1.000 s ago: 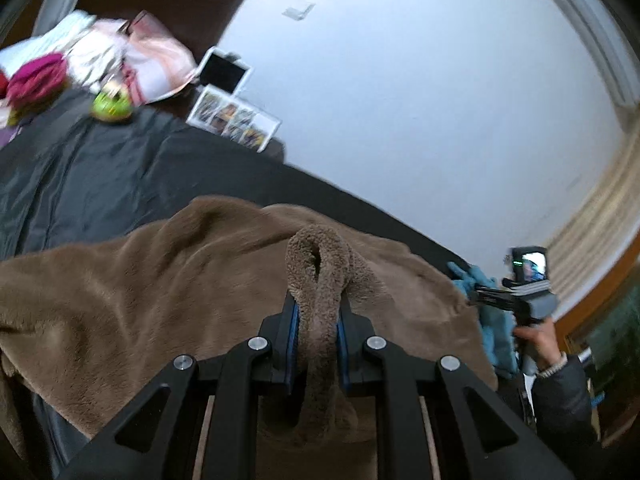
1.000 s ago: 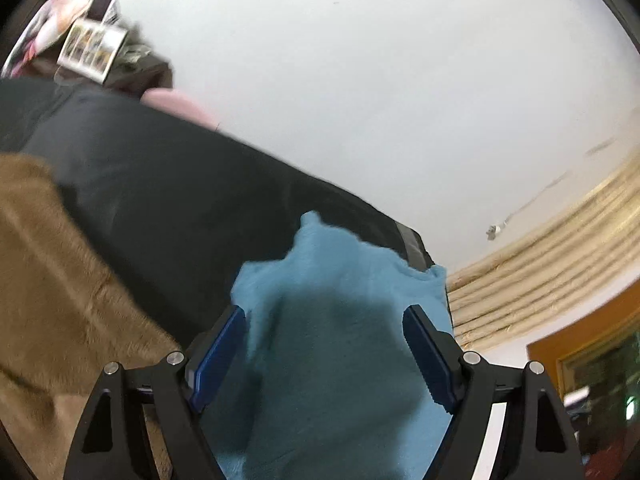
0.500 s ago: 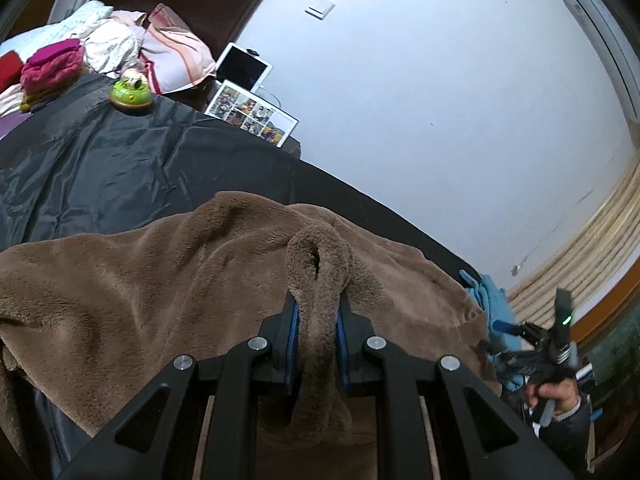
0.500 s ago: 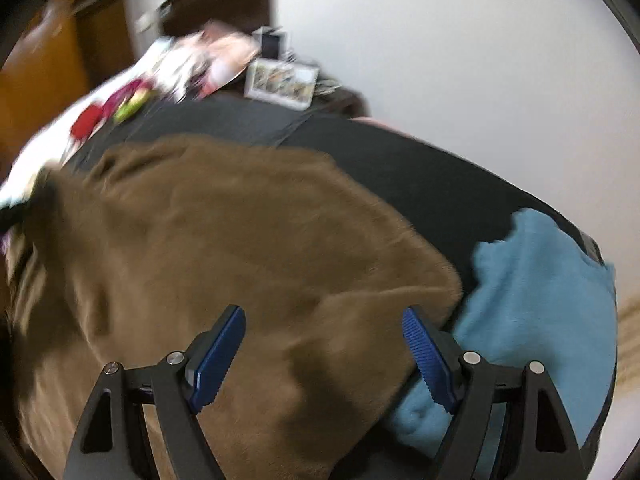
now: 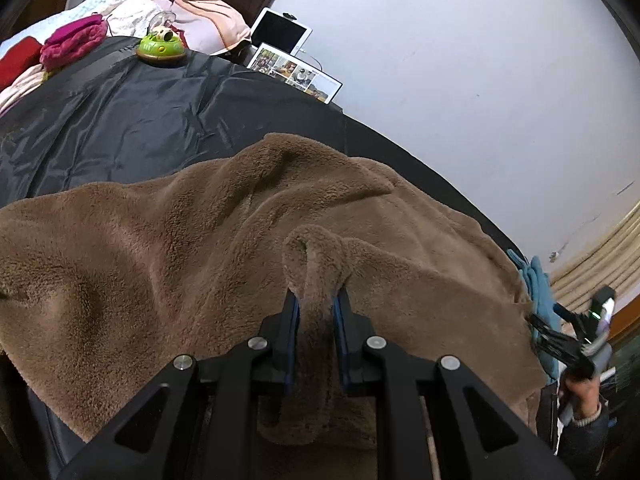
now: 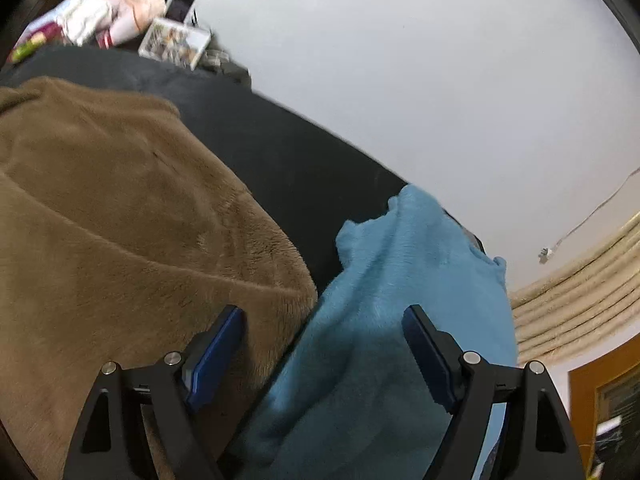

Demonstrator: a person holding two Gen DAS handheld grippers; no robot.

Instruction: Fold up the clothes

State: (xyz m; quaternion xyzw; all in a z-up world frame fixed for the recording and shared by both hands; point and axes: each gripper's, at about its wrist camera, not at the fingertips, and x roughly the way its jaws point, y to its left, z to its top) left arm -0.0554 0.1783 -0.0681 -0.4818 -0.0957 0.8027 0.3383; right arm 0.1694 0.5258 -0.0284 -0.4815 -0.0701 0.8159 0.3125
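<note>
A brown fleece garment (image 5: 168, 248) lies spread over a bed with a black sheet (image 5: 120, 120). My left gripper (image 5: 314, 304) is shut on a bunched fold of the brown fleece at its near edge. My right gripper (image 6: 320, 320) is open and empty, above the gap where the brown fleece (image 6: 120, 220) meets a blue fleece garment (image 6: 392, 300). The right gripper also shows in the left wrist view (image 5: 536, 328), at the right corner of the brown fleece next to the blue garment (image 5: 540, 284).
At the bed's far end lie piled clothes (image 5: 72, 40), a green toy (image 5: 160, 46), a tablet (image 5: 280, 34) and a photo sheet (image 5: 296, 76). A white wall (image 5: 460, 80) runs along the bed's far side. A beige curtain (image 6: 580, 292) hangs at the right.
My right gripper has swung back right and dropped to the brown fleece's right corner beside the blue garment. My left gripper keeps its hold; the fleece sits a little lower.
</note>
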